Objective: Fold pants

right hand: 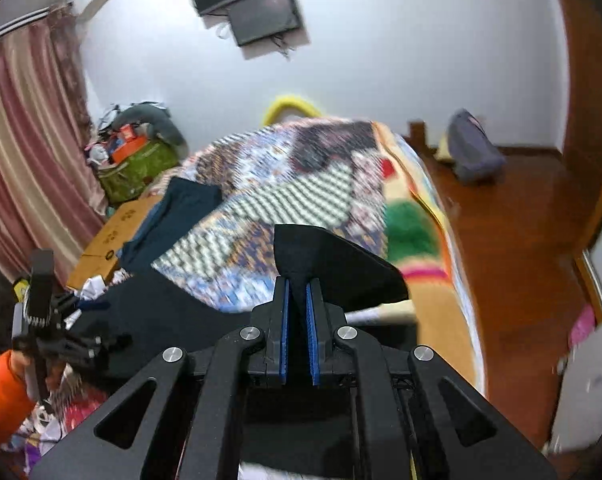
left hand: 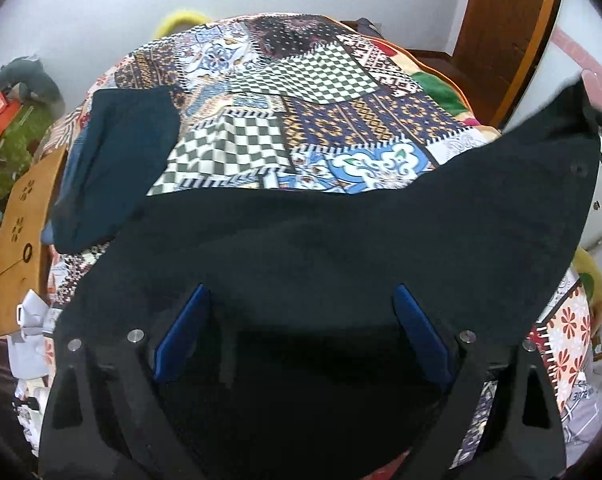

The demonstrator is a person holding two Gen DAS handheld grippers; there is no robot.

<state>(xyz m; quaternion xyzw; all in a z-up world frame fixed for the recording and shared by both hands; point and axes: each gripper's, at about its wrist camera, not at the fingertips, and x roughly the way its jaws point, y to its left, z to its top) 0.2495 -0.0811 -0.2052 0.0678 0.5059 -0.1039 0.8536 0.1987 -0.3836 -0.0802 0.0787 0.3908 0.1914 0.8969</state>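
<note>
Dark cloth, the pants [left hand: 301, 248], lies across the near side of the bed [left hand: 325, 80], stretched sideways from one hand to the other. The left tongs [left hand: 301, 312] are spread wide with the pants right under them, gripping nothing. The right tongs [right hand: 297, 300] are pressed together on one corner of the pants, lifted up off the quilt. So the right hand is the one that can carry the cloth over, I think. Another dark blue folded cloth [left hand: 117, 168] sits on the far left of the bed, and a brown box [left hand: 21, 240] stands beside it
</note>
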